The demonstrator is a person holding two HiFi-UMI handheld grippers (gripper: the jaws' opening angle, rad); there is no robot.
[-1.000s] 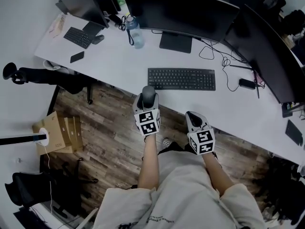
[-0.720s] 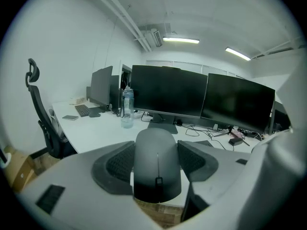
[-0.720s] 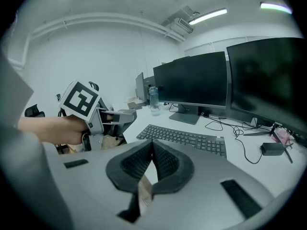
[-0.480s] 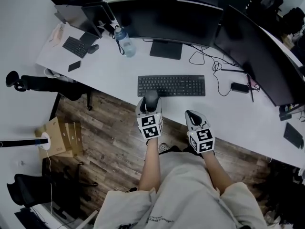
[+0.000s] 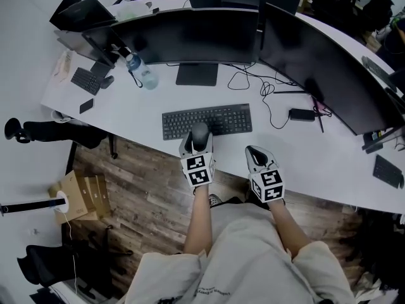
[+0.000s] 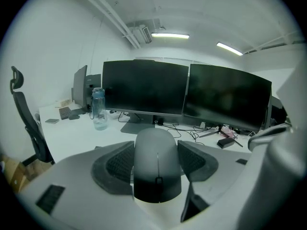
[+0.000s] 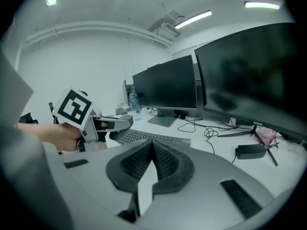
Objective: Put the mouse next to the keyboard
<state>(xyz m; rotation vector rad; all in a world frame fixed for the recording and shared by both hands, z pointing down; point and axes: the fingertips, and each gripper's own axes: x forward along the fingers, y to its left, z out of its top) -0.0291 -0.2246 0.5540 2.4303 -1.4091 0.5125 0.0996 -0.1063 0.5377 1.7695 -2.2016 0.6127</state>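
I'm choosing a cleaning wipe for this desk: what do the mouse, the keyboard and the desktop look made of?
Mouse: likely plastic, matte grey; smooth moulded shell with a soft sheen.
Keyboard: probably plastic, matte black; flat keys, no glare.
Desktop: smooth white, perhaps laminate; even surface without grain, core not visible.

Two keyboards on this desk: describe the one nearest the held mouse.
On the long white desk, find the left big monitor. The keyboard lies before its stand, by the near edge: wide and full-size, unlike the small keyboard at the desk's far left end.
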